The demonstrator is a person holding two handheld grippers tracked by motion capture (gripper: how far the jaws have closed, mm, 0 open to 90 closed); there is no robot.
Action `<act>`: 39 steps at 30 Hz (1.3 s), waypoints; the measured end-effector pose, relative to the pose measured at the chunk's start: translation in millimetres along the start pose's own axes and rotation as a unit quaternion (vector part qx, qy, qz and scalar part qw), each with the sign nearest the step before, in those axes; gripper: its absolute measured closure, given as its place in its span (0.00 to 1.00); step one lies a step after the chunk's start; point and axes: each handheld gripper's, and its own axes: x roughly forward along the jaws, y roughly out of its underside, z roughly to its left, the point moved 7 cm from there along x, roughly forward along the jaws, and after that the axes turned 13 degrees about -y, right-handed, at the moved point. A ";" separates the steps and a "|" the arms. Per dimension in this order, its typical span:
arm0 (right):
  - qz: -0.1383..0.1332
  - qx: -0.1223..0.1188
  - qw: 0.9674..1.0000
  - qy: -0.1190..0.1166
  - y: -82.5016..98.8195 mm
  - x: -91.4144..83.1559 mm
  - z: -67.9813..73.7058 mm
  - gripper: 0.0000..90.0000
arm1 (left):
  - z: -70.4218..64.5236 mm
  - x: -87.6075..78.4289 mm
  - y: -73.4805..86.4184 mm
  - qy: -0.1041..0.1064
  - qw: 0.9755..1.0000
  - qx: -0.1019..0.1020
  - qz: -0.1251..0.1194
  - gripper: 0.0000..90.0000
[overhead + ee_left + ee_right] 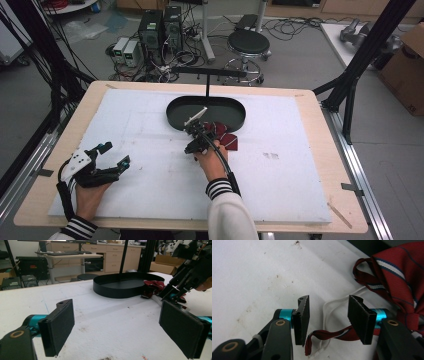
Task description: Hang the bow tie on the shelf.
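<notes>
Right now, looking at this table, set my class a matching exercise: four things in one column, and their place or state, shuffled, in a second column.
Things:
1. black tray
2. red striped bow tie
3. left gripper
4. right gripper

Places or states:
A. jaws wide apart over bare white board, nothing between them
B. lying on the white board beside the tray
C. at the far middle of the board, nothing in it
D. jaws either side of a red strap and white cord

Pairs: 1-C, 2-B, 3-A, 4-D
</notes>
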 end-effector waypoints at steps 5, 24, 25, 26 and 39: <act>0.009 -0.004 1.000 0.000 0.3 2.8 0.5 0.69 | -0.2 0.0 0.0 0.000 1.000 0.001 0.001 0.15; 0.037 -0.015 0.999 0.005 2.6 4.9 -1.0 0.82 | -0.4 0.1 0.0 0.000 1.000 0.000 0.001 0.15; 0.041 -0.017 0.999 0.007 2.5 5.6 -0.4 0.86 | -0.5 0.2 0.0 0.000 1.000 0.000 0.000 0.15; 0.042 -0.019 0.999 0.007 2.7 6.2 -0.2 0.87 | -0.5 0.1 0.0 0.000 1.000 0.000 0.000 0.15; 0.041 -0.025 0.999 0.005 1.2 6.0 2.2 0.96 | -0.5 0.1 0.0 0.000 1.000 0.000 0.000 0.15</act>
